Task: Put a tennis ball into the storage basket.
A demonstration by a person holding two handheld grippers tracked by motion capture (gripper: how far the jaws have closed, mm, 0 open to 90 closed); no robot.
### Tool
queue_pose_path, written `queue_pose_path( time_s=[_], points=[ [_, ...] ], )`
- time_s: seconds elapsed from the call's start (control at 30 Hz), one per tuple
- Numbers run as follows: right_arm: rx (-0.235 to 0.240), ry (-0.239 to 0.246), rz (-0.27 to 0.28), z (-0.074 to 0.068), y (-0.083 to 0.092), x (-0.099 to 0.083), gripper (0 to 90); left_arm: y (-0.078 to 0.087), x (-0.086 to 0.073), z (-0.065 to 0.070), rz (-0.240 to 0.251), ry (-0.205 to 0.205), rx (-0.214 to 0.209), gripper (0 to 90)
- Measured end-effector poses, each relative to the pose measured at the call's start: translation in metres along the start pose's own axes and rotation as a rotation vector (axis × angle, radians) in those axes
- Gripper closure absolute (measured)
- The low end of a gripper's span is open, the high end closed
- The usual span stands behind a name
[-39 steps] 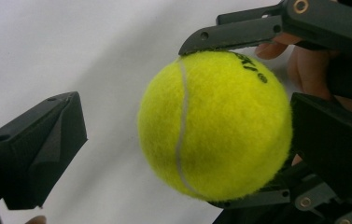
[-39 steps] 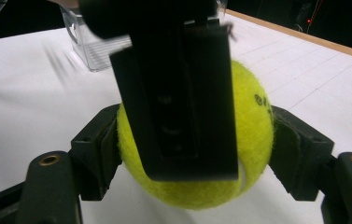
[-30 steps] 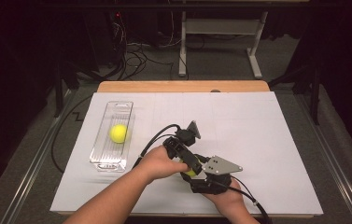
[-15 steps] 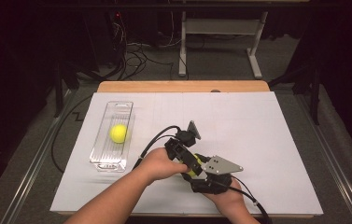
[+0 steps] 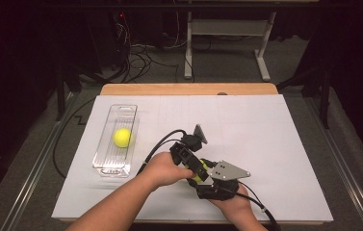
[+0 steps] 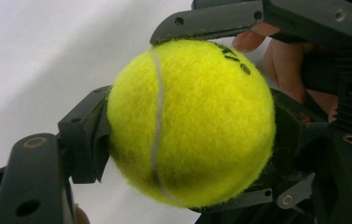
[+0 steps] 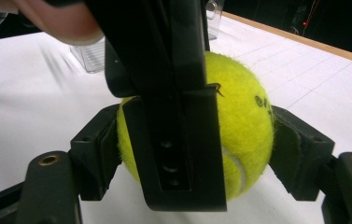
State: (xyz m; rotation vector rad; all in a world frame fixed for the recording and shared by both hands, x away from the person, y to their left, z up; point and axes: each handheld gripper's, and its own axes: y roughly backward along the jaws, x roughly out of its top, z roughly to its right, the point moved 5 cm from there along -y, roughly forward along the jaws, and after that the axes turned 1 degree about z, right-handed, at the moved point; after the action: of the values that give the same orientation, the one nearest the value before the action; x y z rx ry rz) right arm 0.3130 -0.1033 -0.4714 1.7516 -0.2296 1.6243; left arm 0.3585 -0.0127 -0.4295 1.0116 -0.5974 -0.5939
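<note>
A yellow tennis ball (image 6: 187, 121) is held just above the white table (image 5: 275, 144) near its front edge, between both grippers. My left gripper (image 6: 190, 135) has just been closing its jaws, and they now press on the ball's sides. My right gripper (image 7: 197, 154) is shut on the same ball (image 7: 246, 116) from the other direction, and one left jaw crosses in front of it there. In the high view the left gripper (image 5: 193, 171) and the right gripper (image 5: 204, 181) meet at the ball (image 5: 197, 177). A second tennis ball (image 5: 122, 137) lies in a clear tray (image 5: 103, 163).
The clear tray lies lengthwise on the left part of the table. Cables trail from both grippers over the table. A wooden edge (image 5: 188, 89) borders the far side. A desk frame (image 5: 227, 43) and loose cables stand on the floor beyond.
Both hands and the held ball have kept their place at the front of the table. The high view is too small to show any jaw motion.
</note>
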Motion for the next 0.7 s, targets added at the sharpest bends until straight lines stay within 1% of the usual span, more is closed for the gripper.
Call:
queue_pose_path(
  time_s=[0.1,0.3,0.4,0.57,0.7],
  points=[
    [-0.002,-0.006,-0.001,-0.0006,-0.0005,-0.0005,26.6,-0.0002,0.0001,-0.0001,-0.001,-0.003,0.004,27.2],
    [-0.012,0.007,0.002,0.0,-0.0009,-0.0004,24.2,0.0013,0.0005,-0.0007,0.01,-0.001,0.005,27.2],
    [-0.013,0.0,-0.002,-0.0005,-0.0013,-0.0011,23.3,0.0021,0.0002,-0.0009,0.007,-0.001,0.011,27.2],
    [-0.007,-0.004,-0.011,-0.0007,-0.0023,-0.0023,19.9,0.0032,0.0003,-0.0006,0.011,0.001,0.011,27.2],
    [-0.011,-0.01,-0.005,0.0,-0.0026,-0.0021,15.9,0.0033,0.0005,-0.0006,0.01,0.0,0.014,27.3]
  ],
)
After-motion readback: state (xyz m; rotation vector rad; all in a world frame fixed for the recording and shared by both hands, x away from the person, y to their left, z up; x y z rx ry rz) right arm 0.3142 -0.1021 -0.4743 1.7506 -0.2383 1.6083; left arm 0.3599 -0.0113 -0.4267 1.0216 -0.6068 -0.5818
